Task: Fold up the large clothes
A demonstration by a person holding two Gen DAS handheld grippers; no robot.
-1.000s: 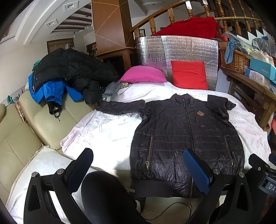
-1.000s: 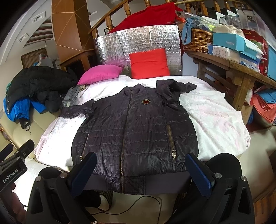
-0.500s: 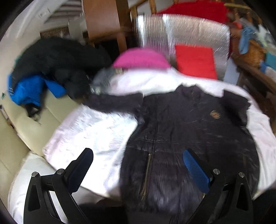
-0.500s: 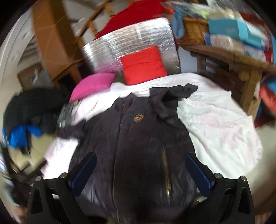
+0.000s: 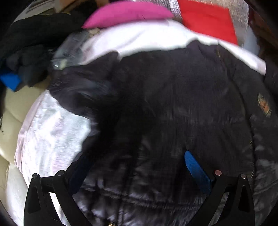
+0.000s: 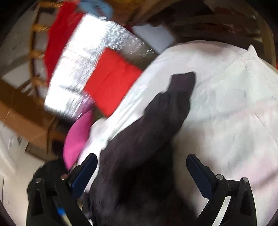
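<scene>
My left hand-held gripper (image 5: 139, 166) hangs spread and empty over the jacket (image 5: 173, 104) filling mid-frame on the white bedsheet (image 5: 52, 130). My right hand-held gripper (image 6: 141, 171), also released, straddles the sleeve (image 6: 170, 104). Both views are blurred; pinching now might catch sheet too. Only the left view shows the chest badge (image 5: 264, 104).

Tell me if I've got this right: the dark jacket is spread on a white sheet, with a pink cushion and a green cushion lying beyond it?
Nearly right. The jacket does lie on the white sheet, and the pink cushion is beyond it, but the other cushion is red, not green. The left wrist view shows both side by side; the right wrist view shows them too.
</scene>
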